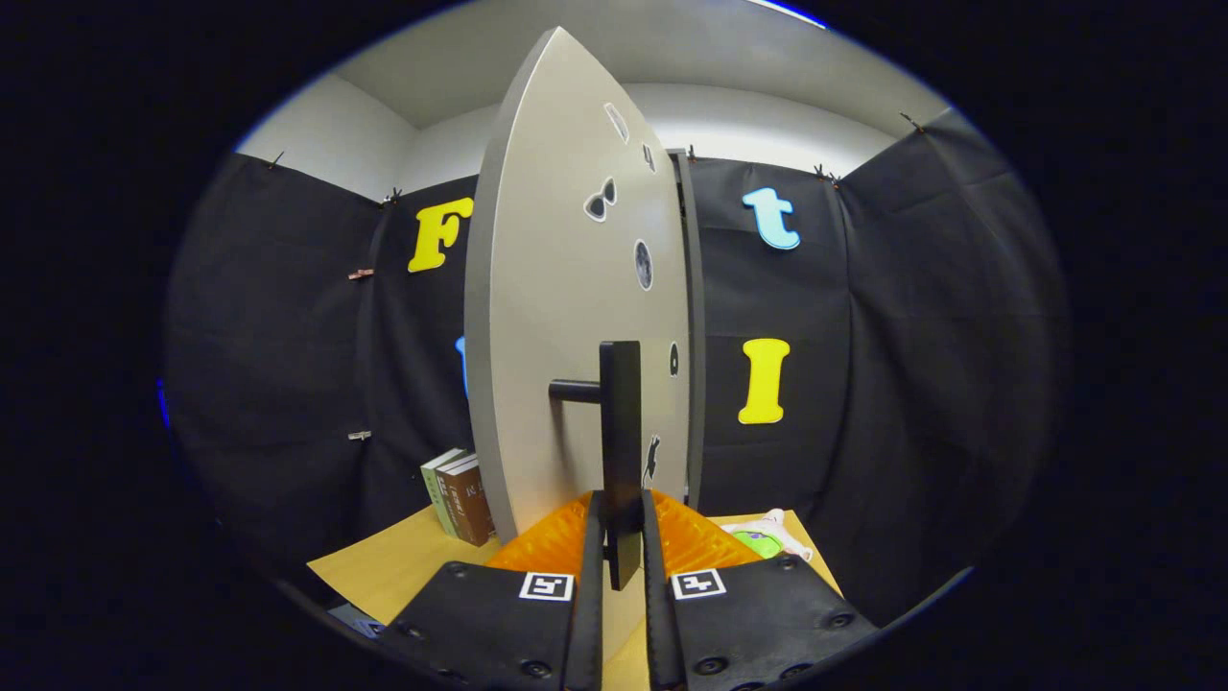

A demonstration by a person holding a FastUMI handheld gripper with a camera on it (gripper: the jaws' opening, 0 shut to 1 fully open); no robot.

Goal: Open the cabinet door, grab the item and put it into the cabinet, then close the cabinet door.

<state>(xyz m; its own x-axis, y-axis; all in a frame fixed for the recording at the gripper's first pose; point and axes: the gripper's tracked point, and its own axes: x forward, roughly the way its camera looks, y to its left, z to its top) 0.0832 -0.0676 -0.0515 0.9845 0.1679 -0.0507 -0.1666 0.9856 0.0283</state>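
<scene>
- Black cloth walls were seen behind a pale wooden counter point(384, 571) carrying books point(460, 499).
- An upright bar handle point(621, 441), its long axis vertical, was held between the jaws of the gripper point(622, 537), closed upon it.
- A cabinet door point(566, 317) stood ajar directly ahead.
- Right of the jaws, a soft toy point(767, 537), judged the item, lay on the counter.
</scene>
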